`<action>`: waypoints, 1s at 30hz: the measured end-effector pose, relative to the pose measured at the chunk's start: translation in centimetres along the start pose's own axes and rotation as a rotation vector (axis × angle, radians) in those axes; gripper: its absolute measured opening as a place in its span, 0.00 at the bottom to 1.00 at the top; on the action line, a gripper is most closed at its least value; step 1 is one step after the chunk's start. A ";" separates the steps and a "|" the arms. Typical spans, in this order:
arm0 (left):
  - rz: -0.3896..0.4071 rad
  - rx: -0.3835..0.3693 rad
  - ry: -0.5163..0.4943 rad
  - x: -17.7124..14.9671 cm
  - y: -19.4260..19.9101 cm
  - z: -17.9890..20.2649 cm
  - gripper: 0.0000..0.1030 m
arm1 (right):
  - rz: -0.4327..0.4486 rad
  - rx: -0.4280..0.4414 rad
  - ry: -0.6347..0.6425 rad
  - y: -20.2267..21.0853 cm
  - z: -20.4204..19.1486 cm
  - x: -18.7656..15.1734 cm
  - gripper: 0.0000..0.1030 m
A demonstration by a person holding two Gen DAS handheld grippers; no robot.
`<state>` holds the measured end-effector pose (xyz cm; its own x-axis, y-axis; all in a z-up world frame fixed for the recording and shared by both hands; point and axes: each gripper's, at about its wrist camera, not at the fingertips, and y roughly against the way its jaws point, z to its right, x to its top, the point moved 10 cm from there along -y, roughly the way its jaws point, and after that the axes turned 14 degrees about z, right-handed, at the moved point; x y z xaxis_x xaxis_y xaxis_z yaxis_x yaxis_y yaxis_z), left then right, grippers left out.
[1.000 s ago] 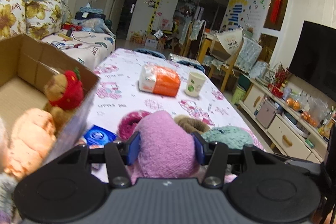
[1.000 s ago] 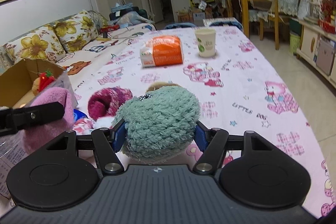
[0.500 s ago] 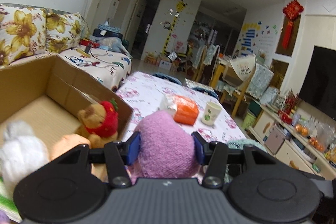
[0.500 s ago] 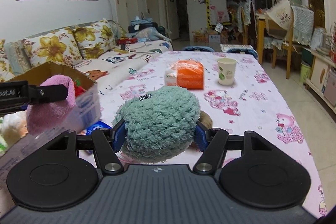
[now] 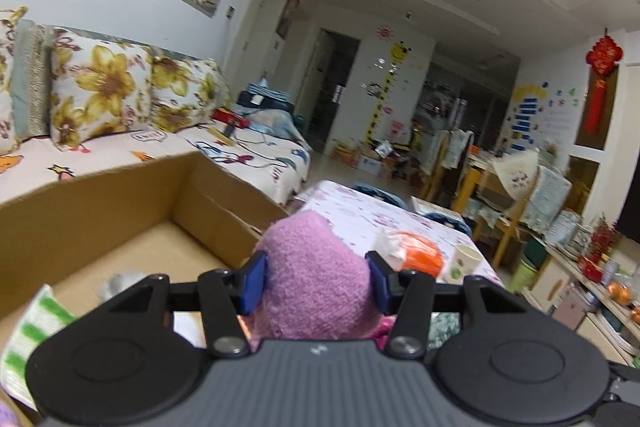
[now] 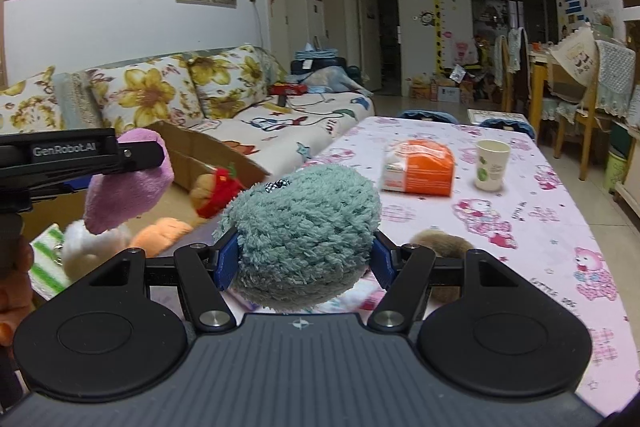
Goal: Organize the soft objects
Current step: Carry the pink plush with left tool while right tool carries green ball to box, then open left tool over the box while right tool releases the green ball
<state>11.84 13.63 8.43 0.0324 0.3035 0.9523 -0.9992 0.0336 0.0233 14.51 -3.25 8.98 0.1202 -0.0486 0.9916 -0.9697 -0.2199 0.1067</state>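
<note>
floral sofa (image 6: pixel 160 99); paper cup (image 6: pixel 491 165), orange packet (image 6: pixel 420 167)

I count two black two-finger grippers, the left gripper (image 5: pixel 316 281) and the right gripper (image 6: pixel 304 259). Each one holds one soft toy: one pink plush piece (image 5: pixel 316 291) and one teal fluffy ball (image 6: pixel 304 231). In one brown cardboard box (image 5: pixel 120 211) I see three plush toys: one white (image 6: pixel 86 247), one orange (image 6: pixel 162 233), one bear in red (image 6: pixel 214 193). On the table (image 6: pixel 540 227) are one white paper cup (image 6: pixel 491 165), one orange packet (image 6: pixel 420 167) and one brown furry ball (image 6: pixel 440 245).
</note>
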 end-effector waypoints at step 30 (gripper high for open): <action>0.020 0.323 0.116 1.8 0.6 -9.6 0.52 | -0.083 0.203 -0.036 -7.8 -8.6 0.5 0.80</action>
<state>11.56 23.37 7.23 -0.0029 0.4077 0.9131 -0.9554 -0.2707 0.1178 20.33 6.87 9.28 0.2090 -0.0561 0.9763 -0.8936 -0.4165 0.1674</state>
